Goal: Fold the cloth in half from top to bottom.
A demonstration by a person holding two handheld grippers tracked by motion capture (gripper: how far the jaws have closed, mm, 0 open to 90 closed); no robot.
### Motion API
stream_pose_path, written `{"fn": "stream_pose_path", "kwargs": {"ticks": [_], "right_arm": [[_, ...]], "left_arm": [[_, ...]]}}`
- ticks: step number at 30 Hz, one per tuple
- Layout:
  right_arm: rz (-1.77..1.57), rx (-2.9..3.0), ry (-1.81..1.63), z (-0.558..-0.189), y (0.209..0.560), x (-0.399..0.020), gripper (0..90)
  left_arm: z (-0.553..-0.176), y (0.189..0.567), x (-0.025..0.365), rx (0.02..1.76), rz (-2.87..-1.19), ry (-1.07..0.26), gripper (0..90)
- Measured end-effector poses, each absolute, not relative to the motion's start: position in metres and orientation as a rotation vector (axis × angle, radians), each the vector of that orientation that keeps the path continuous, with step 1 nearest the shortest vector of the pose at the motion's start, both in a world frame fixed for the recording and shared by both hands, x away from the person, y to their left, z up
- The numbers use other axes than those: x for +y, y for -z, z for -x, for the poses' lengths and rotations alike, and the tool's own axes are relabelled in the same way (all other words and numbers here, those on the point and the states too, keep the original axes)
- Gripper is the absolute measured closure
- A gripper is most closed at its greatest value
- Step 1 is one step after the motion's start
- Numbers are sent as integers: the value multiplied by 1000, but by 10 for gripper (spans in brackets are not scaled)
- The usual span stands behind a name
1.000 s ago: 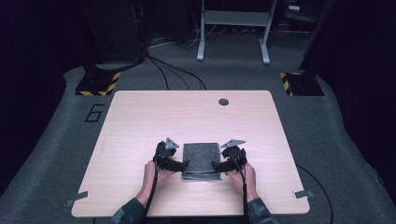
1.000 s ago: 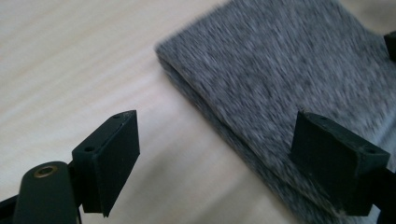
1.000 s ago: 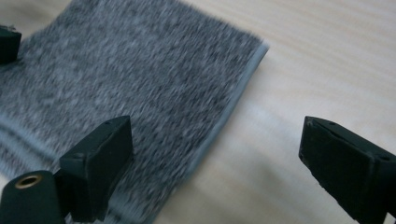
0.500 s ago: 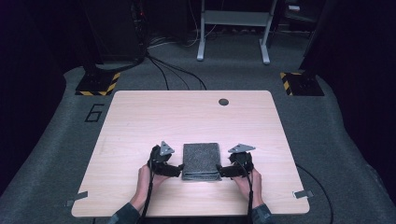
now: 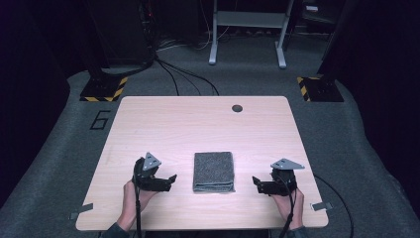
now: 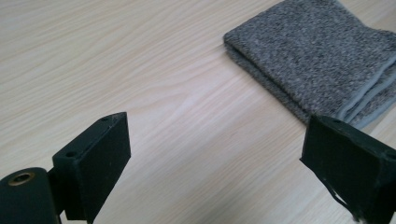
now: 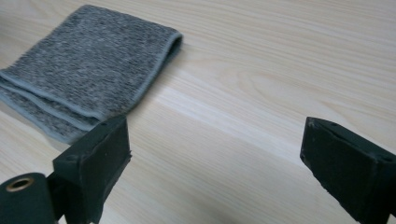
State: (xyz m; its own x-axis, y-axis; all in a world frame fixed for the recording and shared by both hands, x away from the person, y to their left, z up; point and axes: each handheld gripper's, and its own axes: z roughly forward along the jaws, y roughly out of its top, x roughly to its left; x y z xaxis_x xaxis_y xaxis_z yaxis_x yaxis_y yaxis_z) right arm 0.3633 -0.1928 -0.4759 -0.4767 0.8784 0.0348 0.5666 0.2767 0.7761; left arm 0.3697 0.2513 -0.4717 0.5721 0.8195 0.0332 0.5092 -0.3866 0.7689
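Lying between my tongs, folded towel (image 5: 213,171) runs lengthwise away from me; left tongs (image 5: 166,181) nearer, right tongs (image 5: 261,185) farther, both gaping, empty.

table (image 5: 163,124): light wood | grommet (image 5: 237,108): far edge | floor (image 5: 59,148): grey carpet, "6" (image 5: 101,120)

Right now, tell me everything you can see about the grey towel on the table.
The grey towel is a speckled, looped terry cloth, folded into a neat, thick rectangle with several layers. Lighter grey hemmed edges stack along the end nearest the person, and a rounded fold runs along one long side. It lies flat on the light wooden table, near the front edge and roughly centred. Nothing touches it: the left tongs and right tongs stand open, clear of it on either side.
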Motion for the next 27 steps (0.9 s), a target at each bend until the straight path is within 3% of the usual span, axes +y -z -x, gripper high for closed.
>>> {"fn": "stream_pose_path", "kwargs": {"ticks": [8,15,19,27], "right_arm": [[-1381,2097,-1009,-354,486,-226,78],[-1487,2050,-950,-354,517,-260,67],[-1505,2041,-934,-358,528,-268,51],[-1475,2053,-884,-362,530,-265,28]], "left_arm": [[-360,488,283,1156,-2037,-549,72],[-356,519,320,1289,-2020,-576,45],[-355,528,327,1317,-2030,-646,31],[-361,532,335,1354,-1989,-594,1]]}}
